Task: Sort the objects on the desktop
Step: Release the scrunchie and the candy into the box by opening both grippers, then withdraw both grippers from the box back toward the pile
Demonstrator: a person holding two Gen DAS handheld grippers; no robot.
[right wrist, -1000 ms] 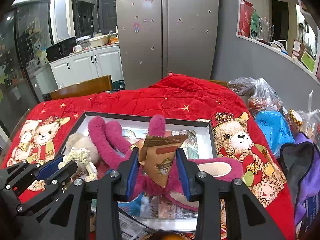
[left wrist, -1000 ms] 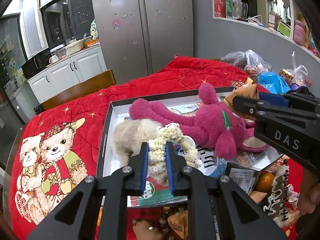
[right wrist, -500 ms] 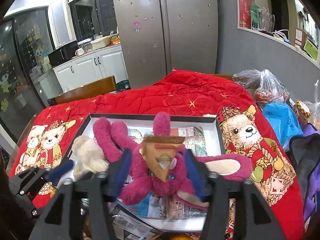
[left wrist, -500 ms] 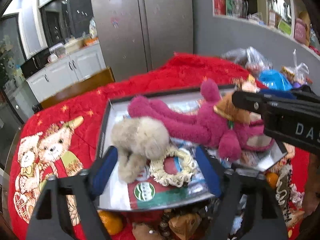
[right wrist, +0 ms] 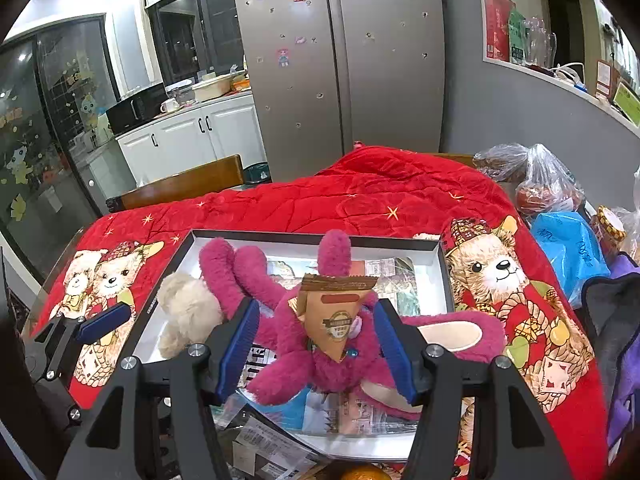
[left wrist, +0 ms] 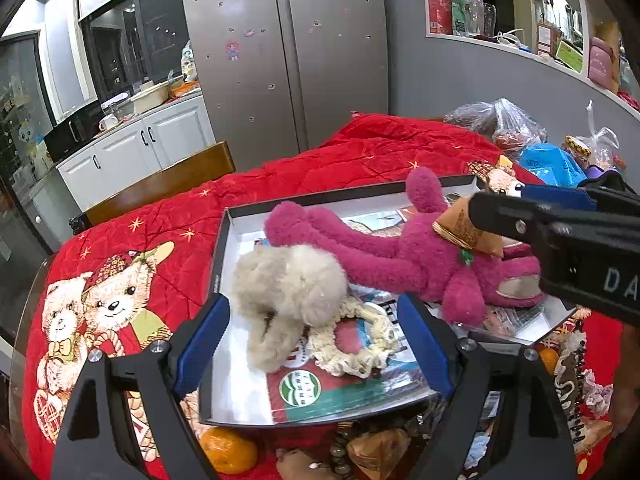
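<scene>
A shallow white box with a dark rim (left wrist: 219, 248) (right wrist: 438, 276) sits on a red quilt. In it lie a pink plush toy (left wrist: 384, 256) (right wrist: 332, 364), a cream fluffy toy (left wrist: 288, 284) (right wrist: 188, 308), a cream scrunchie (left wrist: 356, 344) and printed cards. My left gripper (left wrist: 312, 332) is open just above the scrunchie and fluffy toy, holding nothing. My right gripper (right wrist: 316, 348) is open with the brown triangular snack packet (right wrist: 334, 316) (left wrist: 464, 228) lying on the pink toy between its fingers.
The red quilt with bear prints (left wrist: 120, 280) (right wrist: 496, 280) covers the table. Oranges (left wrist: 228, 452), beads and wrapped snacks lie by the box's near edge. Plastic bags (right wrist: 540, 176) and a blue bag (right wrist: 572, 252) crowd the right. A wooden chair (left wrist: 160, 184) stands behind.
Both grippers opened. The left let go of the cream scrunchie, which now lies in the box. The right let go of the brown packet, which now rests on the pink toy.
</scene>
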